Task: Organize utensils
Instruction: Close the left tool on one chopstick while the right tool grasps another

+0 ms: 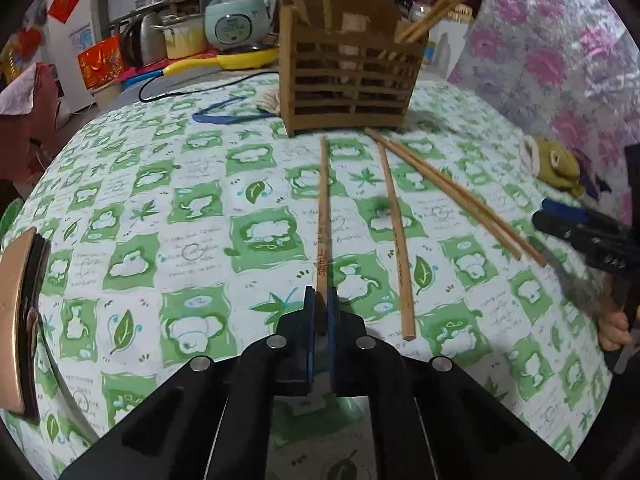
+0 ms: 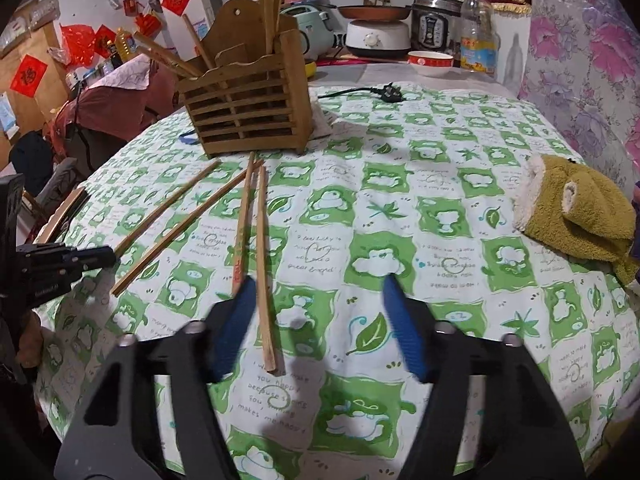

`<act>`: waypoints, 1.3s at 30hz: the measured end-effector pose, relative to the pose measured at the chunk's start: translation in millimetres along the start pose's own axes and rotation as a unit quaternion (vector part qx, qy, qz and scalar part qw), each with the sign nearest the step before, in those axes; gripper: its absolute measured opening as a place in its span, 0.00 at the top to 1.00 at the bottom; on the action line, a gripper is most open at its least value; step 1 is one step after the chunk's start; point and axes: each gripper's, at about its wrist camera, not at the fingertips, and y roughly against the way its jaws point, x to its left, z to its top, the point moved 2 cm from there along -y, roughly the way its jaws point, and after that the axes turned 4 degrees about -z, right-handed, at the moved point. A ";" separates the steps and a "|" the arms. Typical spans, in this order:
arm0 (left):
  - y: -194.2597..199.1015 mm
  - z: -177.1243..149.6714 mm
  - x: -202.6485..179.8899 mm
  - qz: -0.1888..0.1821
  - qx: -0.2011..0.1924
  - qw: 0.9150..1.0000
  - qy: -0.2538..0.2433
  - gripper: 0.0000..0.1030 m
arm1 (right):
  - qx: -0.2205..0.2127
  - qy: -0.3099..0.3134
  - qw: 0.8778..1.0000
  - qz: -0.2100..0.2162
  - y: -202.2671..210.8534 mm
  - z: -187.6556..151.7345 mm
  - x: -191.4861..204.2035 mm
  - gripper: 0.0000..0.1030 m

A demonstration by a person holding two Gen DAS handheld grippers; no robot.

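A cluttered kitchen corner surrounds a round table under a green-and-white tablecloth (image 1: 160, 208) printed with leaves and little bears. The wooden slatted utensil holder (image 1: 348, 80) stands on the far part of the cloth, with several chopsticks and flat wooden sticks already leaning out of its top. Behind the holder sit a pale green rice cooker (image 1: 236, 20), a yellow pan and a steel kettle; in the right wrist view a pressure cooker (image 2: 434, 20) and an oil bottle (image 2: 478, 34) are on the counter beyond the holder.

Four loose chopsticks lie on the cloth in front of the holder, all pointing roughly toward it. The left gripper (image 1: 321, 304) has its blue pads pressed together on the near end of the chopstick (image 1: 324, 208) that runs straight out from the holder's front. Just to the right of that one lies a second chopstick (image 1: 396, 240), apart from it, and farther right a pair of chopsticks (image 1: 460, 200) lies slanted, close together.

The right gripper (image 2: 320, 292) hovers low over the cloth with its fingers spread wide and nothing between them; its left finger (image 2: 236, 328) sits over the near ends of the slanted pair. An olive plush toy (image 2: 580, 216) rests well to the right of the holder, near the table edge.
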 end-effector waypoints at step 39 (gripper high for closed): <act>3.5 -10.0 6.8 0.009 0.013 1.000 0.011 0.93 | 0.059 0.067 0.996 0.016 -4.6 -24.0 22.6 0.85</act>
